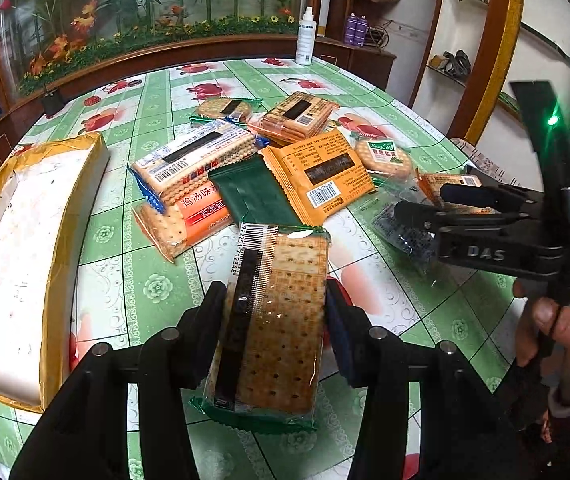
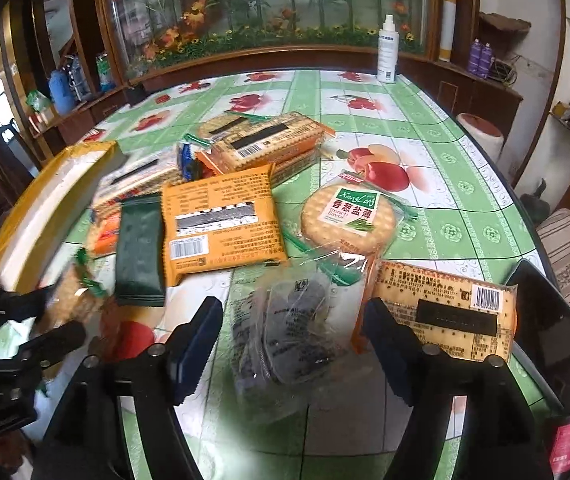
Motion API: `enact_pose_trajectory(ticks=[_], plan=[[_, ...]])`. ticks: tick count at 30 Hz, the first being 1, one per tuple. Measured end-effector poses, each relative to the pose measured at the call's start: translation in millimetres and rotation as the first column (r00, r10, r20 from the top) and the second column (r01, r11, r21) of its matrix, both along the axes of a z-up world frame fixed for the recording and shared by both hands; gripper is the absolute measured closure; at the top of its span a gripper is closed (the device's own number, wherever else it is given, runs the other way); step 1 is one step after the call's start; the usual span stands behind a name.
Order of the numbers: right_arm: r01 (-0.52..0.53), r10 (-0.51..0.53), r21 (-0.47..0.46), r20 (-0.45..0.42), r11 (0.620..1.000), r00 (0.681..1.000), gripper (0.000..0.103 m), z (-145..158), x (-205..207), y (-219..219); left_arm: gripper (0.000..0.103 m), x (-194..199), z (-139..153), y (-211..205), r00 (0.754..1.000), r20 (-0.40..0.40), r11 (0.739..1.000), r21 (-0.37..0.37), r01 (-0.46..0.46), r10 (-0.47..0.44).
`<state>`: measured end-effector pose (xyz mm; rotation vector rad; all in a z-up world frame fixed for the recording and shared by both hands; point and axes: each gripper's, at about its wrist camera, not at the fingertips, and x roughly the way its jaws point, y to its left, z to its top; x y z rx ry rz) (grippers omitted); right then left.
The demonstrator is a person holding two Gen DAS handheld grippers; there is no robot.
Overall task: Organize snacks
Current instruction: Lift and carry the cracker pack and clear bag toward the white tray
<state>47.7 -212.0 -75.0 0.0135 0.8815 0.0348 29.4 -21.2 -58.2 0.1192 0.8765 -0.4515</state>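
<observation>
My left gripper (image 1: 275, 308) is shut on a clear-wrapped pack of square crackers with green ends (image 1: 281, 320), held above the table edge. In the right wrist view that pack (image 2: 73, 296) shows blurred at the far left. My right gripper (image 2: 293, 312) stands open over a crumpled clear bag with dark contents (image 2: 285, 332); the bag lies between the pads without being pressed. A pile of snacks lies beyond: an orange pack (image 2: 221, 220), a round french-flavour cracker pack (image 2: 349, 216), a dark green pack (image 2: 139, 256) and an orange-edged cracker pack (image 2: 445, 312) beside the right finger.
A long white box with yellow tape (image 1: 17, 264) lies along the table's left side. A white spray bottle (image 2: 387, 48) stands at the far edge. More cracker packs (image 1: 297, 116) are stacked mid-table. A dark flat object (image 2: 553, 328) sits at the right edge.
</observation>
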Motion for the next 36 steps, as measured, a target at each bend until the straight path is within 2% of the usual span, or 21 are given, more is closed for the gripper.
enact_pose_trajectory(ticks=[1, 3, 5, 9, 12, 16, 17, 18, 19, 20, 21, 23, 28, 30, 36], plan=[[0.007, -0.007, -0.013, 0.0, 1.0, 1.0, 0.024, -1, 1, -1, 0.056, 1, 1, 2, 1.0, -0.003, 1.0, -0.009, -0.002, 0.002], [0.027, -0.027, -0.051, 0.005, 0.998, 1.0, 0.009, -3, 3, -3, 0.056, 1, 1, 4, 1.0, -0.01, 1.0, -0.022, -0.005, 0.005], [-0.002, 0.001, -0.033, -0.027, 0.999, 1.0, 0.006, -10, 7, -6, 0.056, 2, 1, 4, 1.0, -0.009, 1.0, -0.025, -0.008, 0.008], [-0.044, 0.042, -0.051, -0.033, 0.998, 0.999, 0.005, -13, 8, 1, 0.056, 1, 2, 4, 1.0, -0.015, 0.999, -0.041, -0.006, 0.006], [-0.111, 0.11, -0.041, -0.04, 0.993, 0.993, 0.005, -12, 5, 15, 0.056, 0, 4, 5, 1.0, -0.01, 0.999, -0.039, -0.01, 0.01], [-0.13, 0.117, -0.172, -0.084, 0.976, 0.99, 0.002, -25, 5, 34, 0.056, -1, 9, 12, 0.999, 0.003, 0.998, -0.05, -0.041, 0.042], [-0.137, 0.125, -0.212, -0.067, 0.968, 0.99, 0.005, -27, 3, 38, 0.056, -1, 10, 15, 0.999, 0.007, 0.997, -0.056, -0.054, 0.054], [-0.135, 0.124, -0.208, -0.066, 0.969, 0.99, 0.01, -27, 2, 37, 0.056, 0, 12, 17, 0.998, 0.009, 0.996, -0.059, -0.063, 0.064], [-0.132, 0.121, -0.189, -0.068, 0.973, 0.99, 0.02, -26, 2, 35, 0.056, 0, 13, 20, 0.997, 0.014, 0.995, -0.063, -0.077, 0.078], [-0.126, 0.117, -0.171, -0.063, 0.977, 0.991, 0.035, -25, 1, 33, 0.056, 0, 15, 23, 0.996, 0.019, 0.994, -0.066, -0.089, 0.091], [-0.119, 0.111, -0.131, -0.061, 0.984, 0.992, 0.036, -23, 1, 29, 0.056, 0, 16, 25, 0.995, 0.023, 0.993, -0.069, -0.098, 0.099], [-0.114, 0.108, -0.122, -0.057, 0.986, 0.993, 0.038, -21, -1, 27, 0.056, 0, 18, 28, 0.992, 0.033, 0.99, -0.07, -0.118, 0.121], [-0.108, 0.109, -0.056, 0.024, 0.993, 0.994, 0.047, 1, -11, 25, 0.056, -5, 35, 41, 0.981, 0.09, 0.984, -0.073, -0.164, 0.17], [-0.121, 0.126, -0.064, 0.069, 0.991, 0.99, 0.053, 18, -14, 32, 0.056, -5, 41, 49, 0.976, 0.102, 0.979, -0.084, -0.184, 0.192], [-0.191, 0.203, -0.105, 0.12, 0.976, 0.972, 0.054, 44, -7, 68, 0.056, -3, 52, 80, 0.953, 0.131, 0.96, -0.105, -0.261, 0.273]])
